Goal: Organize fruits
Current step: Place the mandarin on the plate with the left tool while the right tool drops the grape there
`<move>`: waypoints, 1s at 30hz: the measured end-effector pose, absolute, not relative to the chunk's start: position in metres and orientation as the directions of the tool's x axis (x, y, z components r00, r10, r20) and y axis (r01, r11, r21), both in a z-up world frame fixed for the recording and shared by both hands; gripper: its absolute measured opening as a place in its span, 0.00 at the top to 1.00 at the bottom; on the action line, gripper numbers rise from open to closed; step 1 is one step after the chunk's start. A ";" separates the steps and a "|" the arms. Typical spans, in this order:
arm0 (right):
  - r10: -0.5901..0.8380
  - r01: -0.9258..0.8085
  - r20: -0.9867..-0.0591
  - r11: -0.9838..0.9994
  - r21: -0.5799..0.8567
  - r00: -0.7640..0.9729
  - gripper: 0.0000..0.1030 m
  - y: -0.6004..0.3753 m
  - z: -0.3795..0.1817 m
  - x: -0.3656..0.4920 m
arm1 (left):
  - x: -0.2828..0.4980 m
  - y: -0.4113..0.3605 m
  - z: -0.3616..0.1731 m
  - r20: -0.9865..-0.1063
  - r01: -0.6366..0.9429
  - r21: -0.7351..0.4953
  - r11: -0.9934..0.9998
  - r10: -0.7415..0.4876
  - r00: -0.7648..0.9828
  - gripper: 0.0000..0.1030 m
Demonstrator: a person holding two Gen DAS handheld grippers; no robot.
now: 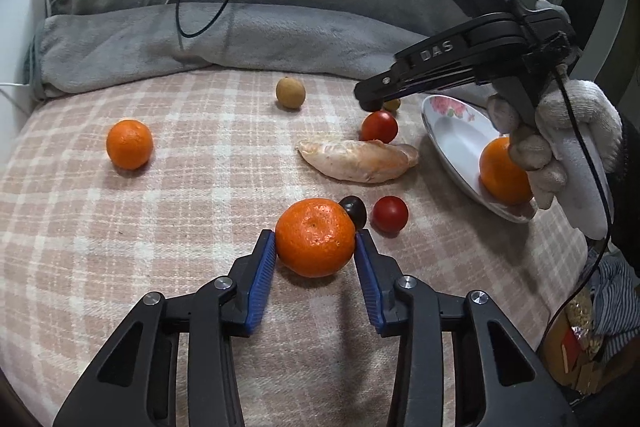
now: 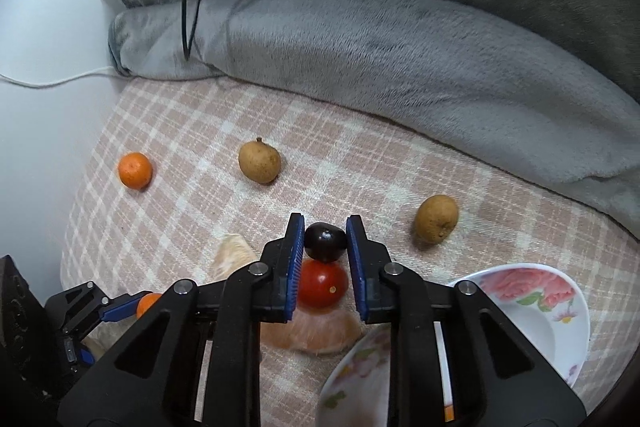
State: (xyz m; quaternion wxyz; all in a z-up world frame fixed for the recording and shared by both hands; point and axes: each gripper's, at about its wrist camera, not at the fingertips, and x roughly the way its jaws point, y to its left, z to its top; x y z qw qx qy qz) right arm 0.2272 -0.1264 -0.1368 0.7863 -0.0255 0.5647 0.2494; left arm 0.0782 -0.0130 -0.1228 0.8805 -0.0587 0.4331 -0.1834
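Right wrist view: right gripper point(image 2: 323, 241) pinched small dark round grape point(image 2: 325, 241) above plaid blanket's point(image 2: 168, 227) front edge w/ thin grip, so it could've slipped; left gripper point(image 1: 315, 247) hugged orange mandarin point(image 1: 314, 237).

A bed point(image 1: 120, 247) in a pink plaid cover carries scattered mandarins point(image 1: 129, 143), tomatoes point(image 1: 390, 213), longans point(image 1: 290, 93), a peeled segment point(image 1: 360, 161), and a flowered plate point(image 1: 452, 131) near its right edge.

Woven plaid cloth point(image 1: 160, 227), fuzzy grey blanket point(image 1: 240, 35), glossy plate point(image 1: 452, 139)
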 end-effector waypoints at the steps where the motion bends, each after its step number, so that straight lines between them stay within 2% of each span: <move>1: 0.373 -0.419 -0.896 0.873 0.250 0.241 0.78 -0.129 -0.133 0.226 | 0.078 -0.012 -0.122 -0.740 0.269 -0.265 0.926 -0.374 0.558 0.63; 17: 0.410 -0.380 -0.836 0.885 0.268 0.366 0.78 -0.193 -0.087 0.191 | 0.079 -0.031 -0.095 -0.695 0.329 -0.269 0.905 -0.419 0.584 0.63; 30: 0.345 -0.288 -0.842 0.927 0.238 0.414 0.78 -0.257 -0.092 0.175 | 0.092 -0.092 -0.086 -0.674 0.442 -0.271 0.855 -0.496 0.547 0.63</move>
